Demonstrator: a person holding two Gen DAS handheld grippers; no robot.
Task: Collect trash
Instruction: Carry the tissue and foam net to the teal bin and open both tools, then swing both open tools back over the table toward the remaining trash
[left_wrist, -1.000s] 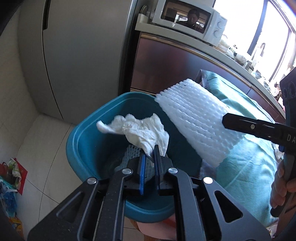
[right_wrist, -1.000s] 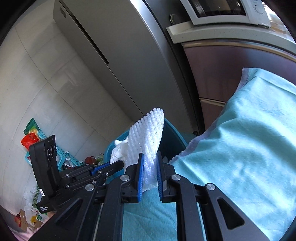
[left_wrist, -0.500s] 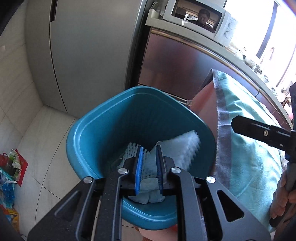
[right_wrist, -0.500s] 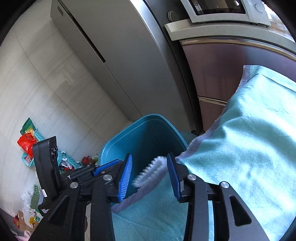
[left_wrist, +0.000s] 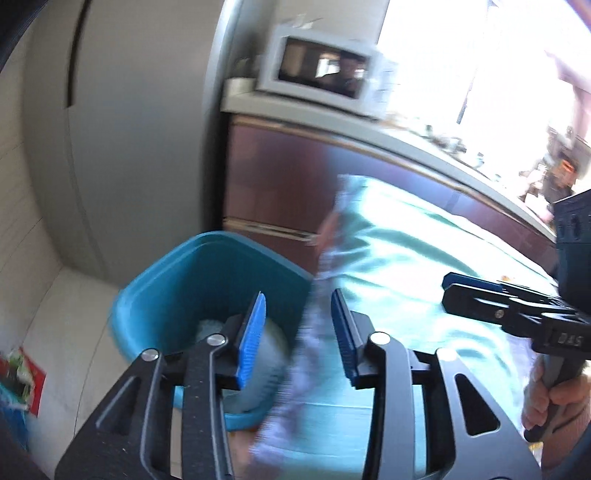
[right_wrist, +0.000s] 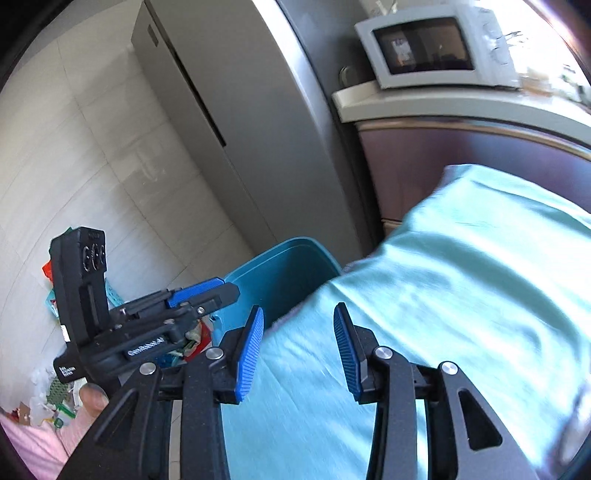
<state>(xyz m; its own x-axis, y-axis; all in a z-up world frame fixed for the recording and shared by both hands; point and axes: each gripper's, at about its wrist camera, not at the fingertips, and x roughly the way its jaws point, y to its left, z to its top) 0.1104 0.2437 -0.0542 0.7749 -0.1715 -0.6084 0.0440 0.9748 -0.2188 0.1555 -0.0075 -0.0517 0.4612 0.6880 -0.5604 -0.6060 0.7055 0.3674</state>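
A teal trash bin (left_wrist: 166, 291) stands on the floor beside a table with a teal cloth (left_wrist: 413, 280); it also shows in the right wrist view (right_wrist: 288, 269). White foam netting and paper (left_wrist: 266, 354) lie inside it, blurred. My left gripper (left_wrist: 298, 332) is open and empty, above the bin's right rim and the cloth's edge. My right gripper (right_wrist: 298, 347) is open and empty over the cloth (right_wrist: 461, 295), right of the bin. Each gripper shows in the other's view: the right one (left_wrist: 517, 314), the left one (right_wrist: 147, 325).
A grey fridge (left_wrist: 140, 129) stands behind the bin, with a brown cabinet (left_wrist: 295, 177) and a microwave (left_wrist: 321, 70) on its counter. Colourful packaging litter (right_wrist: 59, 391) lies on the tiled floor at the left. Pink fabric (right_wrist: 33, 446) lies at the lower left.
Both grippers let go of their trash, the tissue and the foam net, which now lie in the bin. Both have opened wide and moved right, away from the bin, over the cloth.
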